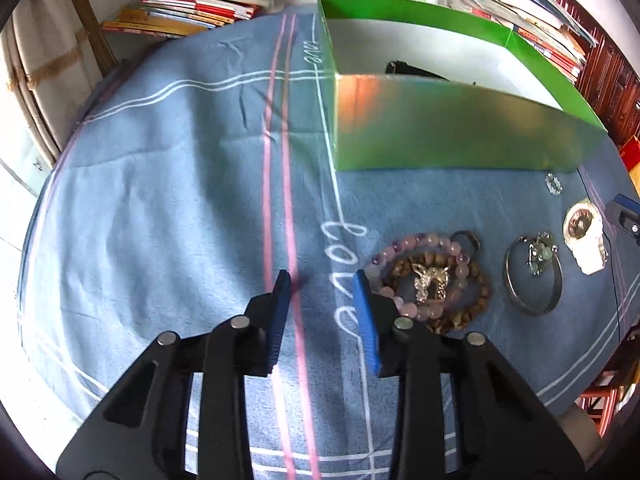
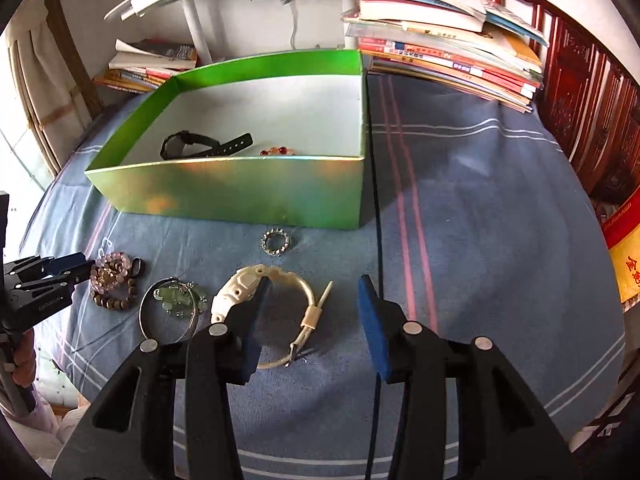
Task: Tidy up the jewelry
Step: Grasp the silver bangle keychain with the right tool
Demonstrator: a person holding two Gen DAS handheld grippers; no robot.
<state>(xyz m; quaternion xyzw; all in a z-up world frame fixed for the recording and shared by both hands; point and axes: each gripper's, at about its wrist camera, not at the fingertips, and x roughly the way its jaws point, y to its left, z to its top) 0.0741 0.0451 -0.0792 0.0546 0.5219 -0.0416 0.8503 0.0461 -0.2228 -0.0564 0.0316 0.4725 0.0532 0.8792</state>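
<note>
Both grippers are spread wide and hold nothing. The right gripper [image 2: 312, 300] is nearer the cream watch [image 2: 256, 300]: its case sits at the left finger and the strap loop lies between the jaws, near the tablecloth's [image 2: 480, 240] front edge. The left gripper [image 1: 322, 288] has the bead bracelets [image 1: 432, 280] just off its right finger, with the green box [image 2: 240, 192] beyond.

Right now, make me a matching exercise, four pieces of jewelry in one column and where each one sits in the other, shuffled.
Things:
1. black wristwatch
2. small sparkly silver ring
3. cream white wristwatch
4. plain silver bangle

Places:
A. on the cloth just in front of the shiny green cardboard box
B. inside the box
C. around green stone charms
D. beside the left finger of the right tool

Pairs: 1-B, 2-A, 3-D, 4-C
</note>
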